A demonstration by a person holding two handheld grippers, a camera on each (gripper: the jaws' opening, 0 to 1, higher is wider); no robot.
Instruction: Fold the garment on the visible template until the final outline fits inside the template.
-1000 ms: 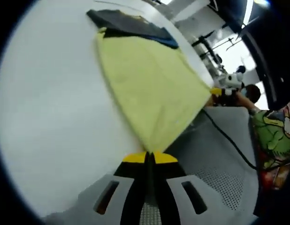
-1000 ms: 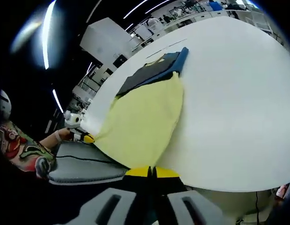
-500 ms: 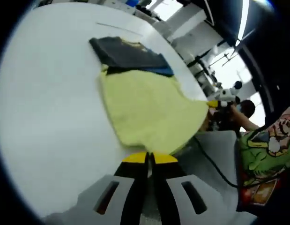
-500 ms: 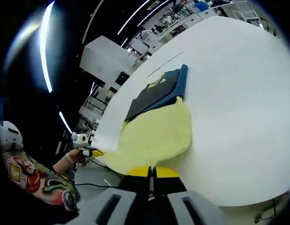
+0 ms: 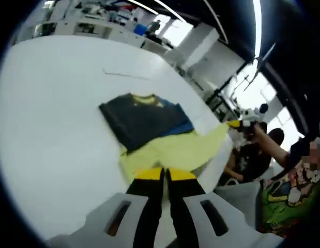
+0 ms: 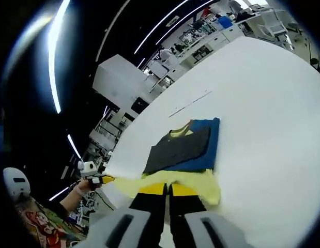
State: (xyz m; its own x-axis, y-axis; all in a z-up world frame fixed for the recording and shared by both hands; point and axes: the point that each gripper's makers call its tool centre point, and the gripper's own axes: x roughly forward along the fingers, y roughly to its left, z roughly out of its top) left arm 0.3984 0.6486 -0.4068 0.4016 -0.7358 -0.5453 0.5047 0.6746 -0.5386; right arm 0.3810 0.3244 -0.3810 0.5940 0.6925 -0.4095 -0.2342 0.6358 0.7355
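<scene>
Lying on a white table, the garment has both grippers' fingers clenched on its yellow edge.

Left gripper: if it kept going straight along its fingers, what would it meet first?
Probably the yellow garment, whose hem the left gripper already pinches; beyond that lies the dark folded part on the white table. Depth is uncertain.

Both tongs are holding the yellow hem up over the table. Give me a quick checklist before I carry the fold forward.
1. Left tongs shut on the yellow garment: ok.
2. Right tongs shut on the same hem: ok.
3. Dark folded part flat on the white table: ok.
4. Hem held level between the tongs: cannot tell.
5. Template outline under the garment: cannot tell.
6. Whole garment in view: ok.
</scene>
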